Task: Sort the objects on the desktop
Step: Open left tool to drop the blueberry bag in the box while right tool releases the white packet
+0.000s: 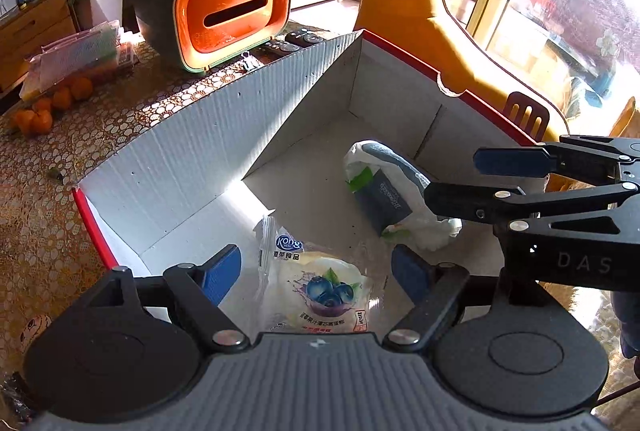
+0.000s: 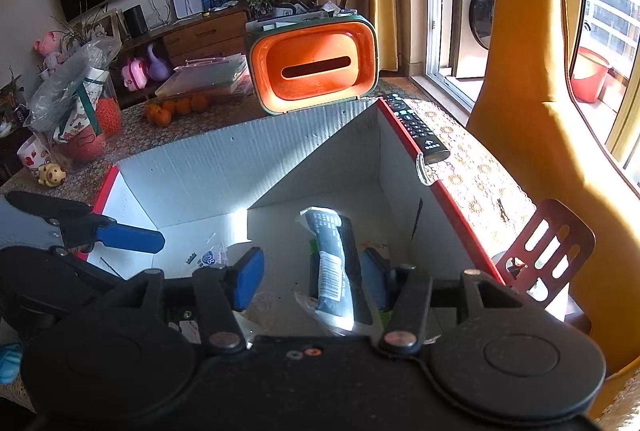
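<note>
While both grippers hang above the corrugated white box (image 1: 192,151), nothing is held.
Left gripper (image 1: 316,273) spread wide over glossy blueberry snack packet (image 1: 320,291), lower centre; right gripper (image 2: 314,277) half-parted over crinkled dark pouch (image 2: 332,263).

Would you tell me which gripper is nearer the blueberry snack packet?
Left. The left gripper hangs straight above the blueberry snack packet; the right gripper is over beside it.
</note>
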`<act>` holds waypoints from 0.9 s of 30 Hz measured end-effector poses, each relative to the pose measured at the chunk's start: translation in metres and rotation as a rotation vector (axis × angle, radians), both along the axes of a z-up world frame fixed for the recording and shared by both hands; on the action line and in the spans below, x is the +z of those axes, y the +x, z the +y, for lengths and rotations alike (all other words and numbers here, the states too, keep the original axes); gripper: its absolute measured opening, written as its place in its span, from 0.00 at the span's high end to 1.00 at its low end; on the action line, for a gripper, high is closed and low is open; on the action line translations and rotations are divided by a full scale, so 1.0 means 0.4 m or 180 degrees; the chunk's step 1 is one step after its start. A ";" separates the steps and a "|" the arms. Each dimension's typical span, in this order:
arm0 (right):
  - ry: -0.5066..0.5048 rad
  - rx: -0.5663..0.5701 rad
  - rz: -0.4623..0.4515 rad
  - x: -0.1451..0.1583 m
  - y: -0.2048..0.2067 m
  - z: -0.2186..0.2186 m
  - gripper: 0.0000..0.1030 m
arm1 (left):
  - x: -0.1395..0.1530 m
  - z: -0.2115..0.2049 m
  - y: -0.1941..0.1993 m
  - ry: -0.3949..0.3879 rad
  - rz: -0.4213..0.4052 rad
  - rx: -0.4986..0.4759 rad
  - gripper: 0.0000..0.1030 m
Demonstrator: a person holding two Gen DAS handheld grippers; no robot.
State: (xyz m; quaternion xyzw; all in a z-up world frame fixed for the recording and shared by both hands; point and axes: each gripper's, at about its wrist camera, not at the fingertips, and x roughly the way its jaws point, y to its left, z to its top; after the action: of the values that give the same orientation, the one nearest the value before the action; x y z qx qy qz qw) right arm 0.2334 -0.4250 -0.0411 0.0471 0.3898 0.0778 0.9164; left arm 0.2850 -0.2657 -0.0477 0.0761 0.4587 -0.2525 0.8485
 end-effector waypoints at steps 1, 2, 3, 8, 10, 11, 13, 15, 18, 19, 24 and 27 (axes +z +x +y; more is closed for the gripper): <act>0.0009 -0.0005 -0.0021 0.007 -0.007 0.001 0.45 | 0.003 0.005 -0.004 -0.0022 -0.0009 0.0006 0.20; 0.0025 -0.0003 -0.0038 0.015 -0.014 0.002 0.43 | 0.007 0.011 -0.008 -0.0037 -0.0016 0.0022 0.20; 0.0048 0.0005 -0.0053 0.022 -0.020 0.002 0.40 | 0.009 0.018 -0.014 -0.0064 -0.0030 0.0027 0.21; 0.0077 0.0035 -0.0146 0.055 -0.053 0.012 0.36 | 0.026 0.032 -0.049 -0.0048 -0.0193 -0.0028 0.21; 0.0066 0.0037 -0.0172 0.066 -0.064 0.019 0.34 | 0.033 0.035 -0.064 -0.0022 -0.0249 -0.0024 0.21; 0.0073 0.0041 -0.0182 0.070 -0.069 0.020 0.34 | 0.037 0.040 -0.070 -0.0043 -0.0255 -0.0010 0.21; 0.0081 0.0047 -0.0203 0.078 -0.081 0.027 0.32 | 0.045 0.050 -0.081 -0.0107 -0.0273 -0.0005 0.21; 0.0085 0.0046 -0.0221 0.085 -0.091 0.034 0.30 | 0.056 0.060 -0.097 -0.0126 -0.0313 0.0006 0.20; 0.0082 0.0064 -0.0257 0.096 -0.109 0.047 0.28 | 0.073 0.085 -0.119 -0.0221 -0.0328 0.0061 0.20; 0.0079 0.0083 -0.0276 0.101 -0.116 0.054 0.27 | 0.077 0.093 -0.126 -0.0242 -0.0331 0.0076 0.20; 0.0083 0.0137 -0.0399 0.124 -0.153 0.080 0.19 | 0.100 0.138 -0.171 -0.0292 -0.0436 0.0132 0.20; 0.0089 0.0181 -0.0443 0.136 -0.172 0.105 0.17 | 0.112 0.163 -0.193 -0.0314 -0.0496 0.0185 0.20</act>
State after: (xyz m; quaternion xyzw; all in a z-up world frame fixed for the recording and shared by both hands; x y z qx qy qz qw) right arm 0.1647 -0.3830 0.0134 0.0432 0.3251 0.1123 0.9380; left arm 0.2078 -0.2005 -0.0028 0.0403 0.3804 -0.2434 0.8913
